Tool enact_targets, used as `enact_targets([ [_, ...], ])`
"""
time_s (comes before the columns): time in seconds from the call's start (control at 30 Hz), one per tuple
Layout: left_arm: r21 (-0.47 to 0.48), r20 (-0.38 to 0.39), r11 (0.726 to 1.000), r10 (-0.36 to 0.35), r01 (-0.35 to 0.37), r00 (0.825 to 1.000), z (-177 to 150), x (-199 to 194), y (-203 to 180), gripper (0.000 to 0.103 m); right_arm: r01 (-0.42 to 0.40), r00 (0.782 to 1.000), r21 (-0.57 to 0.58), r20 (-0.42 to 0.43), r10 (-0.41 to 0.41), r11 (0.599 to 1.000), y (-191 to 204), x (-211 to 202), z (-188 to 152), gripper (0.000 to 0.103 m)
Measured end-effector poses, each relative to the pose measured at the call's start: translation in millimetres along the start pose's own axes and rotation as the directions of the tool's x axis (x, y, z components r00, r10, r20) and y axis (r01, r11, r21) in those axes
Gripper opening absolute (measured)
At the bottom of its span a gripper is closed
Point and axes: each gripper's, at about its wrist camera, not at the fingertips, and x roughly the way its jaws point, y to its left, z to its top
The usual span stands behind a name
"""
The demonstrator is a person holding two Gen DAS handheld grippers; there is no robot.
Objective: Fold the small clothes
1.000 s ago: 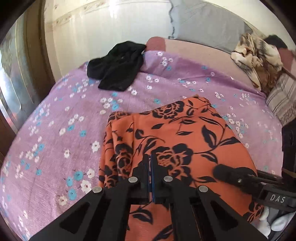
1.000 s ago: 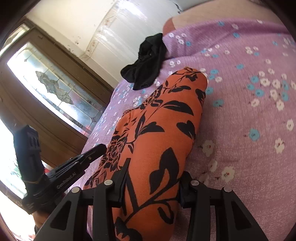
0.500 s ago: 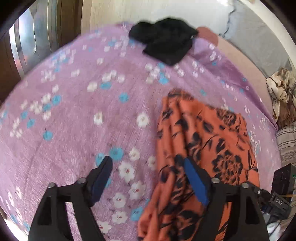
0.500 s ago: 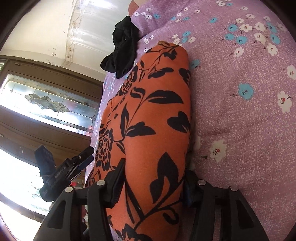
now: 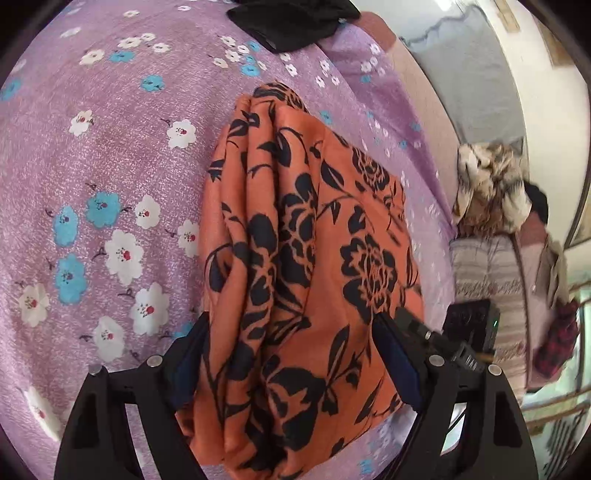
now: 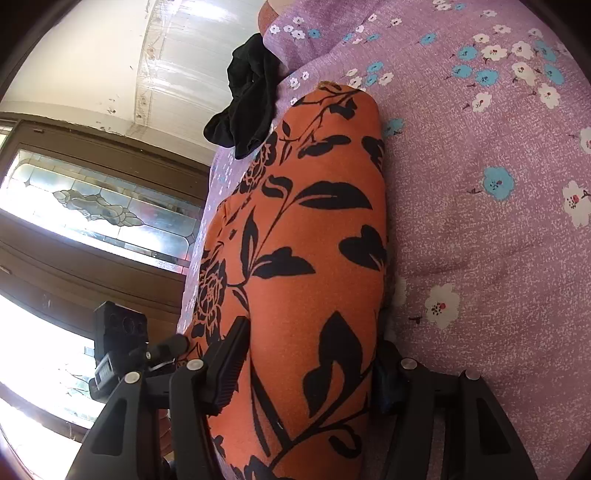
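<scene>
One orange garment with a black flower print [image 5: 306, 258] is seen lying folded on the purple flowered bedspread [image 5: 92, 155], and one black garment [image 5: 291, 18] is bunched further up the bed, apart from it. Two grippers are counted. The left gripper [image 5: 291, 354], whose jaws have just been closing, and the right gripper [image 6: 314, 362], whose jaws have just been opening, are each set astride the orange cloth; whether the pads press it cannot be told.

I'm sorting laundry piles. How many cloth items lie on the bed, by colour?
Orange with black floral print: 1, the folded garment
Black: 1, the crumpled garment near the bed's far edge
Beige patterned: 1, the bundle
Total: 3
</scene>
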Motion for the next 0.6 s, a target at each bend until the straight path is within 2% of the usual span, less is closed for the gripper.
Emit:
enact_targets([
  [0.07,-0.010,0.029,1.000,0.022,-0.022,0.999,4.0,2.7,0.0,0.053,0.000,1.000,-0.009,0.007,0.000,1.000,1.5,0.8,-0.7,0.061],
  [0.13,-0.004,0.042,1.000,0.024,-0.024,0.999,8.6,6.2,0.3,0.044,0.004,1.000,-0.019,0.014,-0.004,1.000,3.8,1.1,-1.7,0.061],
  [0.2,0.049,0.079,0.997,0.059,-0.063,0.995,7.3,6.9,-10.7,0.037,0.016,1.000,-0.043,0.022,-0.015,0.999,8.2,1.2,-2.9,0.059],
  [0.3,0.130,0.143,0.982,0.119,-0.138,0.983,1.7,3.7,-30.0,0.033,0.056,0.997,-0.107,0.057,-0.050,0.993,20.6,-2.3,-5.7,0.048],
  [0.37,0.146,0.168,0.976,0.139,-0.164,0.976,1.7,0.3,-37.4,0.032,0.086,0.994,-0.161,0.086,-0.072,0.983,31.7,-6.7,-6.0,0.045],
  [0.6,0.237,0.296,0.945,0.150,-0.225,0.943,-11.4,-15.0,-79.3,0.031,0.109,0.980,-0.242,0.187,-0.063,0.964,51.9,-36.9,-4.3,0.043],
])
